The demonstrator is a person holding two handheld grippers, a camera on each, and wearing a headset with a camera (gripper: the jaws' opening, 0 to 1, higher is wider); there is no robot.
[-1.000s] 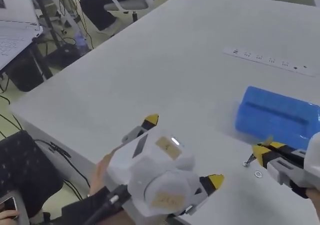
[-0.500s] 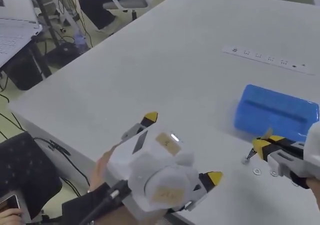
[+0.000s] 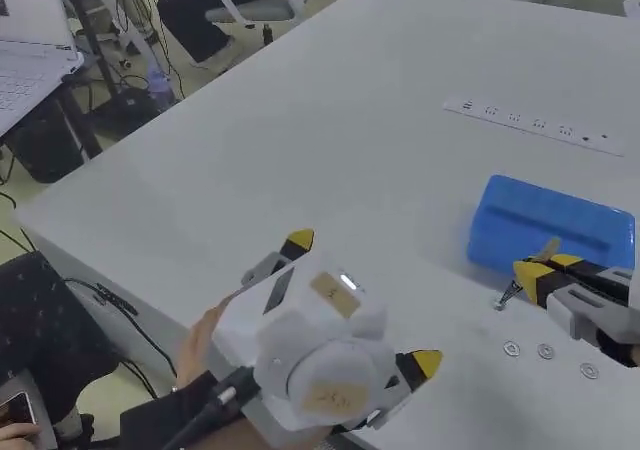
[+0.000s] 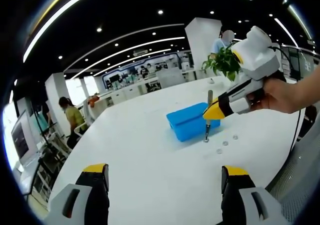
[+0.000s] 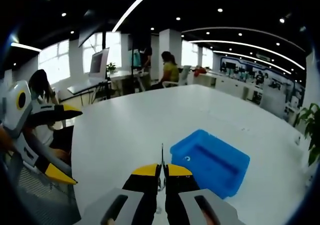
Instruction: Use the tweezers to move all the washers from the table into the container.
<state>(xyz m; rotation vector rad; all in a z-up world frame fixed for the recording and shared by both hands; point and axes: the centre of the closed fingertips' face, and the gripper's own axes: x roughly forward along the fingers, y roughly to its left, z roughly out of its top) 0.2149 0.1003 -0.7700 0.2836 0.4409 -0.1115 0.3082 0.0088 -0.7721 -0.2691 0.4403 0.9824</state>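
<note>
Right claw (image 5: 161, 171) clamped on tweezers (image 4: 207, 130), tip down just beside blue container (image 3: 550, 225). Three washers (image 3: 545, 351) lie on surface (image 3: 350, 150) near tweezers' tip, outside container. Left claw (image 3: 362, 301) wide apart, holding nothing, at surface's near edge.

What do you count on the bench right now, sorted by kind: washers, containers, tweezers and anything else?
washers, loose on the table: 3
blue container: 1
tweezers, clamped in the right gripper: 1
power strip: 1
Total: 6
</note>
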